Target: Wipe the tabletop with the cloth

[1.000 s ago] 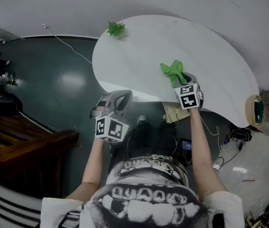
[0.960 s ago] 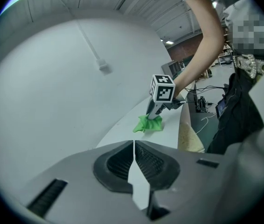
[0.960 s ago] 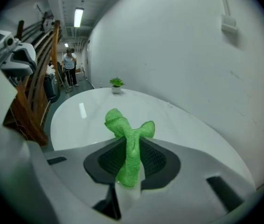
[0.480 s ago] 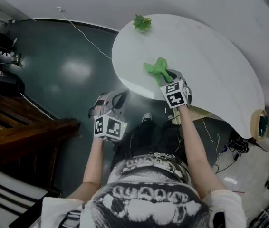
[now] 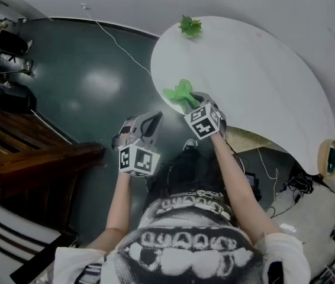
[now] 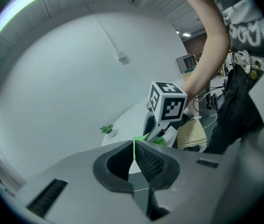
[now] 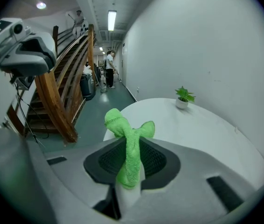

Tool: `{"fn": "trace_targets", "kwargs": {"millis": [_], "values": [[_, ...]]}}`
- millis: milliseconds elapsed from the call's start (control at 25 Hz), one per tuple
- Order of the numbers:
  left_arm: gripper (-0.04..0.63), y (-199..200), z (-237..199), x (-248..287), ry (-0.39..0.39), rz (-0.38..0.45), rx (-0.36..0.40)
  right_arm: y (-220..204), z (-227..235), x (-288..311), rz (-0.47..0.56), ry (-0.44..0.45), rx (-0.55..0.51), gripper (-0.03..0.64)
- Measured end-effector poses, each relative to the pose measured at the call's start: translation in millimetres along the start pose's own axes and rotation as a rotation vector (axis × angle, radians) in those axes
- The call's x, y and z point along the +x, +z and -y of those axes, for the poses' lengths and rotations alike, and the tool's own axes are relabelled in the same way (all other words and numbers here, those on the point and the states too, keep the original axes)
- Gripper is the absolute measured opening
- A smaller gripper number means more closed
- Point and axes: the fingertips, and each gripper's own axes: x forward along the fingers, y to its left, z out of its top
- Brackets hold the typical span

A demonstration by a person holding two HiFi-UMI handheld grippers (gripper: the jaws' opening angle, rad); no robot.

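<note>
Cloth [image 5: 178, 92] first: from the head view I see it, bright green, bunched at the near left edge of the white, rounded tabletop [image 5: 256, 70], sticking out past the tips of the right gripper [image 5: 190, 100]. A small potted plant [image 5: 190, 25] stands at the table's far left edge, well apart from the cloth. Left of the table is glossy dark floor [image 5: 90, 87] with a white cable [image 5: 115, 45] trailing across it, and a wooden staircase [image 5: 31, 164] at the left. The left gripper [image 5: 154, 119] hangs over the floor, off the table. The only print I can make out is the black-and-white square markers on each cube [image 5: 203, 122].

In the left gripper view, the left gripper [image 6: 134, 146] has its jaws pressed together with only a hairline slit and nothing between them. Beyond them are the right gripper's cube, the tabletop and a plain grey wall [image 6: 62, 73].

In the right gripper view, the right gripper [image 7: 132, 158] is clamped on the cloth [image 7: 121, 123]; the fabric runs up between the pads and flares above them, over the table's near edge. The potted plant sits far right, the staircase left, and a corridor [image 7: 105, 80] with people and a ceiling light [image 7: 112, 20] lies beyond.
</note>
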Motion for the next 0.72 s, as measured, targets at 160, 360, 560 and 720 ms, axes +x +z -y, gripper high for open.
{"fn": "trace_targets", "kwargs": {"millis": [160, 360, 560, 720], "values": [[0.011, -3.0, 4.7, -0.2, -0.018, 0.000, 0.014, -12.3, -3.1, 1.3, -0.022, -0.010, -0.007, 0.086], [0.011, 7.8, 14.8, 3.6, -0.049, 0.021, 0.032, -34.8, 11.9, -12.0, -0.046, -0.052, 0.028, 0.085], [0.011, 25.0, 29.9, 15.4, -0.084, 0.051, 0.055, -67.0, 35.0, -38.6, -0.068, -0.110, 0.078, 0.086], [0.011, 49.0, 48.5, 30.3, -0.118, 0.083, 0.067, -103.3, 58.8, -72.1, -0.091, -0.168, 0.131, 0.086]]}}
